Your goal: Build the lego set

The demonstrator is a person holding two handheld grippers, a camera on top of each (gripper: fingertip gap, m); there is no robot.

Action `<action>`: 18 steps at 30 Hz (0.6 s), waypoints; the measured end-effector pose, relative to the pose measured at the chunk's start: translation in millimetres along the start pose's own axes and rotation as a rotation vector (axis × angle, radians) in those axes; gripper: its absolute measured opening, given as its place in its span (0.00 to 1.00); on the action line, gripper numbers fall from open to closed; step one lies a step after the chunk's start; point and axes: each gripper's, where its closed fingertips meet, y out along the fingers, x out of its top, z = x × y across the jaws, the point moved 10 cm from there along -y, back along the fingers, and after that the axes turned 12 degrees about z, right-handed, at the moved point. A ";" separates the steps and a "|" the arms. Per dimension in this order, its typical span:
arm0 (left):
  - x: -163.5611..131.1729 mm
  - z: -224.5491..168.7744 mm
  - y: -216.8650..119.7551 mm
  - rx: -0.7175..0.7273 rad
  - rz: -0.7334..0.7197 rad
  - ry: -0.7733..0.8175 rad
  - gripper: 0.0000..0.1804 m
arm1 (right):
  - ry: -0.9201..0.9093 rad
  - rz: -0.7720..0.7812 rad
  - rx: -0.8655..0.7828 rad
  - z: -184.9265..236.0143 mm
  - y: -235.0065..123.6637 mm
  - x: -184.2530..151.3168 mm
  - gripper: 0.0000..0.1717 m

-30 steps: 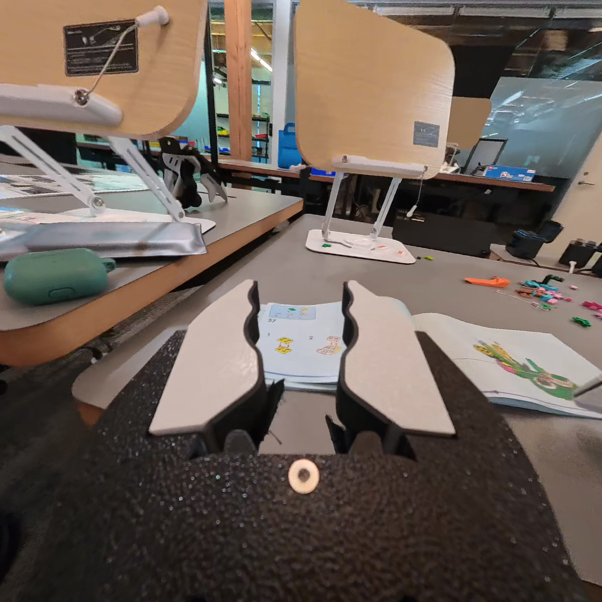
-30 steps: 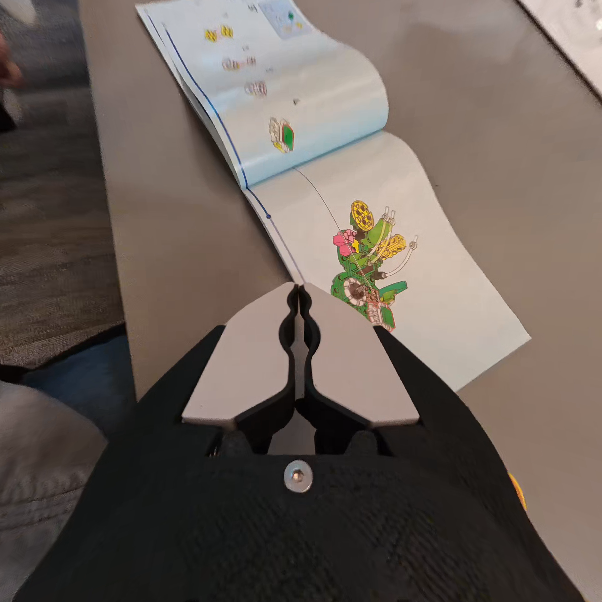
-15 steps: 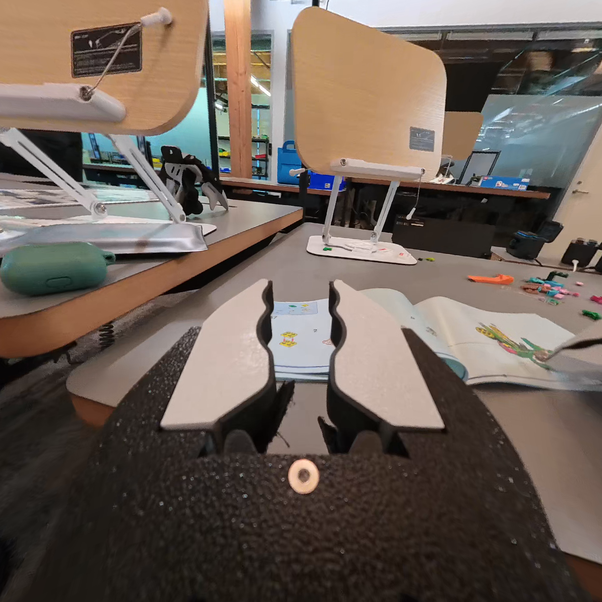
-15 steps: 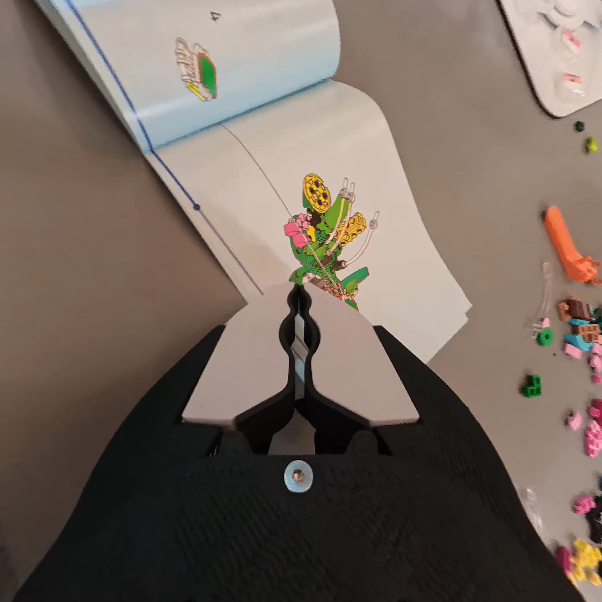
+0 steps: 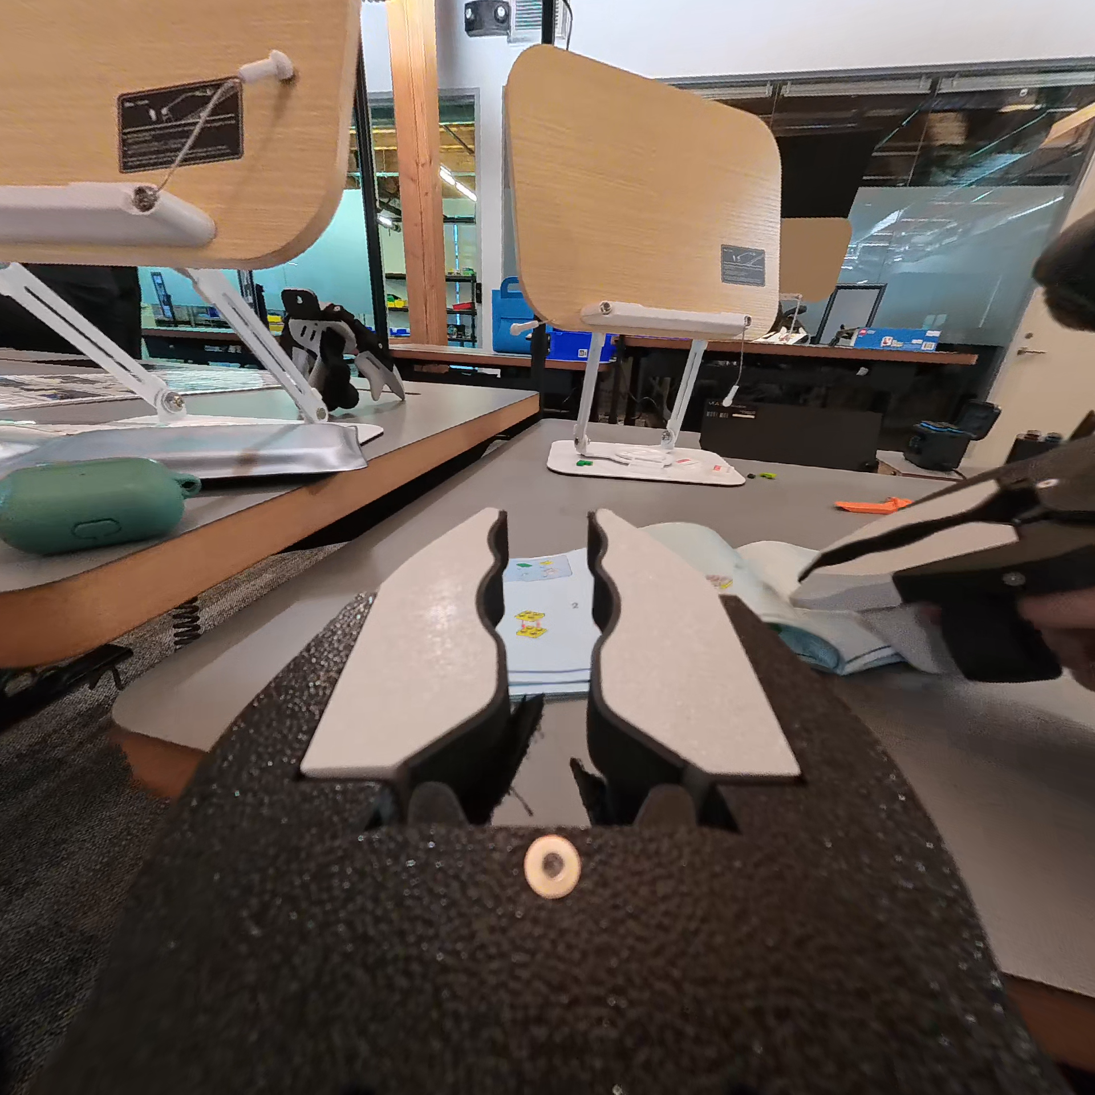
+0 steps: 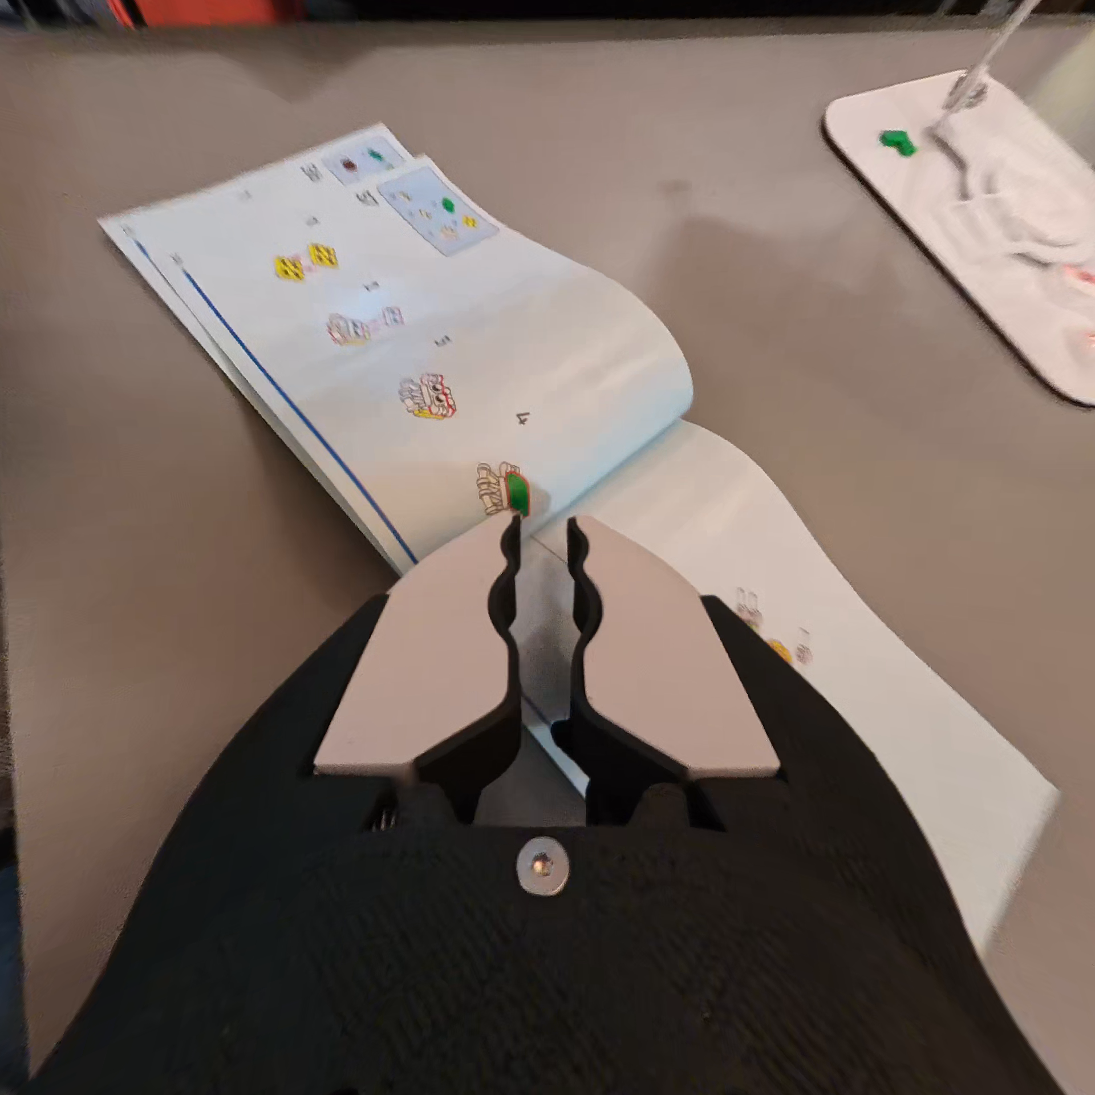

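Right tongs (image 6: pixel 544 521): open with a narrow gap, nothing gripped, where a second ago the tips met; now over the fold of the booklet (image 6: pixel 450 332), not its lower page.
Left tongs (image 5: pixel 548 521): open and bare, gap narrower than a second ago, low over the booklet's near corner.
Booklet: lies open on the grey surface (image 6: pixel 800 284); a page bulges up at the fold.
Surface: white stand base (image 6: pixel 972 231) with a small green brick (image 6: pixel 897 142) farther off; orange piece (image 5: pixel 871 505) to the right.
Room: wooden-backed stand (image 5: pixel 640 195) behind, a second surface (image 5: pixel 415 415) at left with a teal case (image 5: pixel 89 503), glass walls and shelving beyond.
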 end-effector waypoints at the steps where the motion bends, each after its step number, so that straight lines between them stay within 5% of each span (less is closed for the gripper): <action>1: -0.2 1.0 -0.2 0.004 -0.001 -0.004 0.14 | 0.013 -0.009 0.014 -0.4 3.0 2.7 0.09; 10: -0.5 0.8 0.3 0.001 -0.005 -0.008 0.13 | -0.048 0.100 0.069 0.2 18.8 11.6 0.15; 18: -0.2 -0.3 -0.1 0.006 -0.011 0.002 0.12 | -0.311 0.081 0.239 0.4 15.0 7.2 0.14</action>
